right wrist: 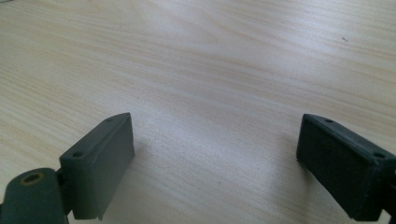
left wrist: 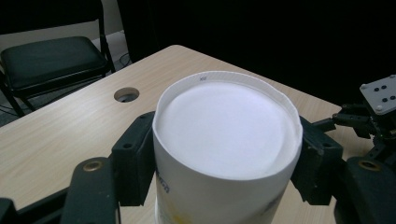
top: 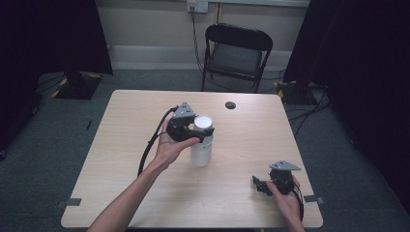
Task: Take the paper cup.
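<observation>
cup (top: 202, 145): standing mid-surface (top: 125, 159) | left hand-held gripper (top: 196, 130): clamping cup's upper wall from both sides | right hand-held gripper (top: 258, 185): lying open near right front corner, holding nothing

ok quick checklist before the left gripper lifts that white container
1. Left gripper straddles the white container, one jaw on each side near its top: ok.
2. Pads pressing firmly on its wall: cannot tell.
3. Container upright on the table: ok.
4. Top covered by a white lid: ok; sealed tight: cannot tell.
5. Right gripper open over bare wood, nothing between its jaws: ok.
6. Right gripper apart from the container, near the table's front right corner: ok.
</observation>
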`<state>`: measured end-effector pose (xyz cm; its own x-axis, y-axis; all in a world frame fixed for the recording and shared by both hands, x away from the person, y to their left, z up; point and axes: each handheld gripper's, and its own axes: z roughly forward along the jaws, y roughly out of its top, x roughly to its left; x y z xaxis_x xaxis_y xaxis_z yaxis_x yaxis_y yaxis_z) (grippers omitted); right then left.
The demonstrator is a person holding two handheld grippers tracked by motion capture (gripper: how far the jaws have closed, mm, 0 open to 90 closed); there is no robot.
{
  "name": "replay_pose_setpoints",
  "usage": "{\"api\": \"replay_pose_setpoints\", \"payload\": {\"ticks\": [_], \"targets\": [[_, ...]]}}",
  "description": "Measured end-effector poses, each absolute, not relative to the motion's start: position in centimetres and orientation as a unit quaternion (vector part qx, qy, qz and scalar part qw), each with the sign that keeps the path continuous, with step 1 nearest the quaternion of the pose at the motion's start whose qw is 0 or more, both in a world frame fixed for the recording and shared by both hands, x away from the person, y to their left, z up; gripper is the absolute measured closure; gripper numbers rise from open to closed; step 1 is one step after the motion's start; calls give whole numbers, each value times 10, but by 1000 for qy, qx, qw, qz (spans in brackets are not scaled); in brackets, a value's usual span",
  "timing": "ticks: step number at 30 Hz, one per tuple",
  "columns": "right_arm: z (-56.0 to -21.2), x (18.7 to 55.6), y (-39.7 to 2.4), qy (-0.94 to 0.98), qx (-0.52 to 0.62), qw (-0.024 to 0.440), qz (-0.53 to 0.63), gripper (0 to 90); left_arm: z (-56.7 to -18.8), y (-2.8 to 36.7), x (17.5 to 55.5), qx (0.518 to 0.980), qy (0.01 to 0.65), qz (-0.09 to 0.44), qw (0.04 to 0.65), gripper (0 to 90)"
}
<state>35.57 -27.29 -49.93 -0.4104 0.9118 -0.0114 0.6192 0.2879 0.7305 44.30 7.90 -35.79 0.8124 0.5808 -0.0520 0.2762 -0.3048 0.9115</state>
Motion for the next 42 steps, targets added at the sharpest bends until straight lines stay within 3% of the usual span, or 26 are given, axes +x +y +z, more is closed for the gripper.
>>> {"api": "replay_pose_setpoints", "payload": {"ticks": [42], "targets": [[-499,356,-273,772,496,220,332,106,-322,94,435,770,260,153,562,344]]}}
